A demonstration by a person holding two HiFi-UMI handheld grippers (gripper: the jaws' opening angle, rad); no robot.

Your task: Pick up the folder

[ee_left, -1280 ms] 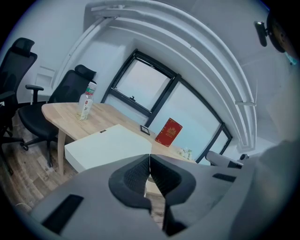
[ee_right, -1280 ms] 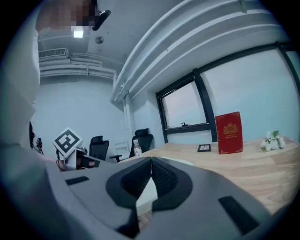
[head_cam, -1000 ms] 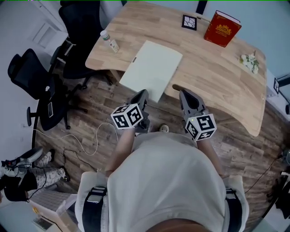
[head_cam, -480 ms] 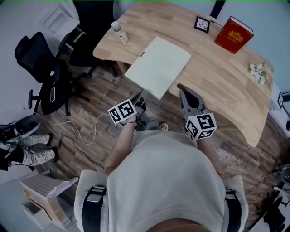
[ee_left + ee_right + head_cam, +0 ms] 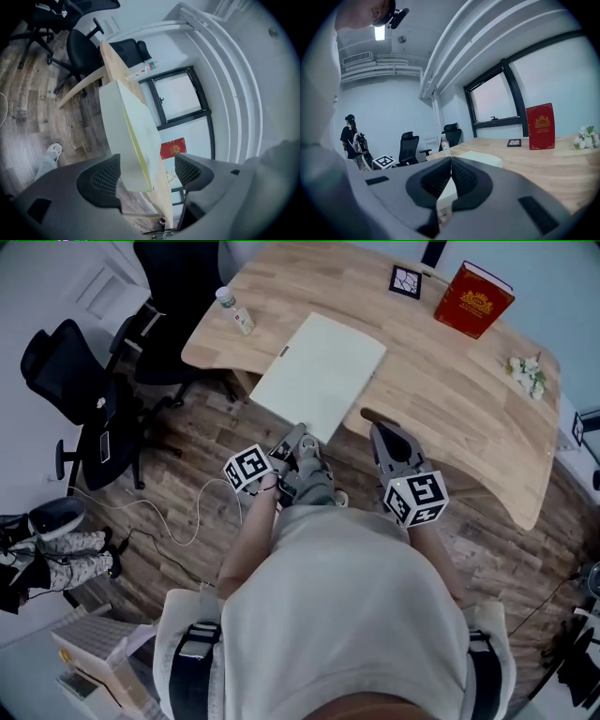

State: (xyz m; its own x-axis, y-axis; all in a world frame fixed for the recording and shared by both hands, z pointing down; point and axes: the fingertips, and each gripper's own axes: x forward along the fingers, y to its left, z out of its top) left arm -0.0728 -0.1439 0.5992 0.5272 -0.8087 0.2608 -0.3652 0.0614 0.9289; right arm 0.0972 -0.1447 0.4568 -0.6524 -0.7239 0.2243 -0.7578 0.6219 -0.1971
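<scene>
Now just-opened left tongs (image 5: 146,164) seemingly straddle folder (image 5: 124,126) edge.

The wooden table (image 5: 441,381) bears folder (image 5: 319,376), bottle (image 5: 232,311), red book (image 5: 473,301), frame (image 5: 406,281), flowers (image 5: 527,373).

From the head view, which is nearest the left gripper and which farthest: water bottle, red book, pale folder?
1. Folder, just ahead of the left gripper, overhanging the near edge of the table.
2. Water bottle, far left of the table.
3. Red book, standing at far right.
</scene>
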